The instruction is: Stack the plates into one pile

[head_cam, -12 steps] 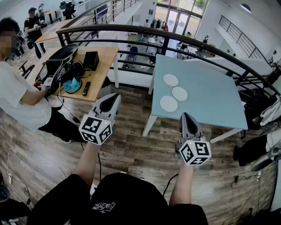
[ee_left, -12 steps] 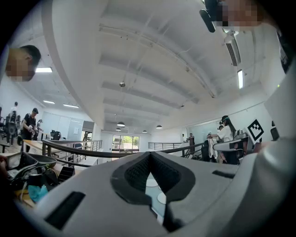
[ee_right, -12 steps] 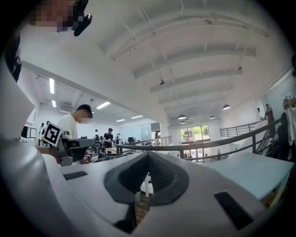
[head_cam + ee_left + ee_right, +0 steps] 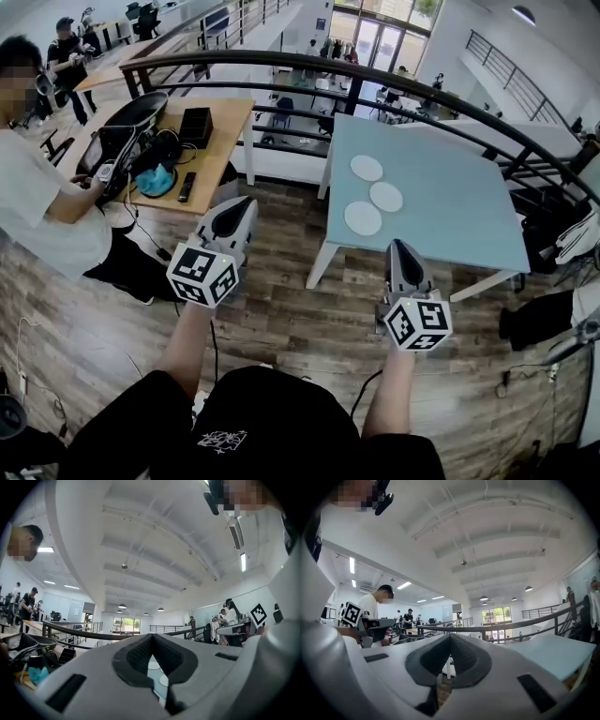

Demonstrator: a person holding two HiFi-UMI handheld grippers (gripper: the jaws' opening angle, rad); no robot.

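Observation:
Three white plates lie apart on the light blue table (image 4: 450, 216): a far plate (image 4: 367, 168), a middle plate (image 4: 385, 196) and a near plate (image 4: 362, 218), all close to its left edge. My left gripper (image 4: 247, 203) is held level over the wooden floor, left of the table and short of it, jaws shut and empty. My right gripper (image 4: 397, 247) hovers in front of the table's near edge, also shut and empty. In the left gripper view two plates (image 4: 152, 665) show beyond the shut left gripper (image 4: 151, 638). The right gripper view shows the shut right gripper (image 4: 450, 637) and the table (image 4: 562, 653) at the right.
A wooden desk (image 4: 220, 141) with a case, cables and a blue cloth stands at the left, where a person (image 4: 37, 202) sits. A dark curved railing (image 4: 309, 66) runs behind the table. Bags and dark gear (image 4: 562, 244) lie to the table's right.

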